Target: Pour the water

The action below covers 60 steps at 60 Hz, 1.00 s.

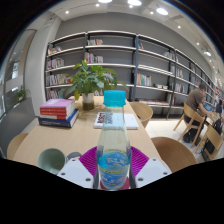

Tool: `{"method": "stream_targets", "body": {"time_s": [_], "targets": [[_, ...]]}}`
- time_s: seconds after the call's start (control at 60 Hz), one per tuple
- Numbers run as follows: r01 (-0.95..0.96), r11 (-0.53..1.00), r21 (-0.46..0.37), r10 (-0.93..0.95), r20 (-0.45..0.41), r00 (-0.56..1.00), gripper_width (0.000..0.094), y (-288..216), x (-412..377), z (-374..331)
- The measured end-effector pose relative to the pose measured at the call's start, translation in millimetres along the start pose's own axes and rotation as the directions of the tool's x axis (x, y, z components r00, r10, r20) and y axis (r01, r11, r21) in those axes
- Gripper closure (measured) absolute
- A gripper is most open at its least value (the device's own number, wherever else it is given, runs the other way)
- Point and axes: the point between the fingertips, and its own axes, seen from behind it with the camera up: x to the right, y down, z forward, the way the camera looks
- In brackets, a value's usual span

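A clear plastic water bottle (114, 150) with a blue cap and a blue label stands upright between my fingers, held above the wooden table (60, 138). My gripper (114, 170) is shut on the bottle, with the magenta pads (89, 159) pressed on either side of its lower body. A pale green cup (52, 159) stands on the table just to the left of my fingers.
A stack of books (59, 112) lies at the table's far left, a potted plant (89, 80) behind it, and an open book (115, 120) beyond the bottle. Wooden chairs (172, 152) stand to the right, bookshelves (110, 60) line the back wall, and a person (196, 104) sits far right.
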Motion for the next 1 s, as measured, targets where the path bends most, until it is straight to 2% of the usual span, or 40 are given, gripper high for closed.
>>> {"method": "stream_targets", "body": {"time_s": [0.083,0.1,0.217,0.35,0.4,0.467,0.533,0.733,0.85,1.0], "targets": [[0.029,1.0,0.003,-0.029,-0.016,0.999,0.0498,17,1,0],[0.03,0.999,0.036,-0.03,-0.018,0.999,0.0508,11,1,-1],[-0.001,0.997,0.083,0.004,-0.036,0.999,0.0482,16,3,0],[-0.052,0.994,0.096,0.057,-0.05,0.997,0.0399,17,8,-8],[-0.032,0.998,0.045,0.035,-0.052,0.998,0.0358,28,8,-9],[0.012,0.999,-0.035,-0.015,-0.066,0.998,0.022,48,13,-18],[0.014,0.995,-0.1,-0.022,-0.074,0.997,0.015,67,11,-31],[-0.015,0.975,-0.22,-0.006,-0.093,0.996,0.015,114,-12,-99],[-0.035,0.967,-0.251,0.017,-0.073,0.997,0.0152,125,-54,-139],[-0.028,0.97,-0.242,0.025,-0.017,1.0,0.0149,115,-117,-191]]}}
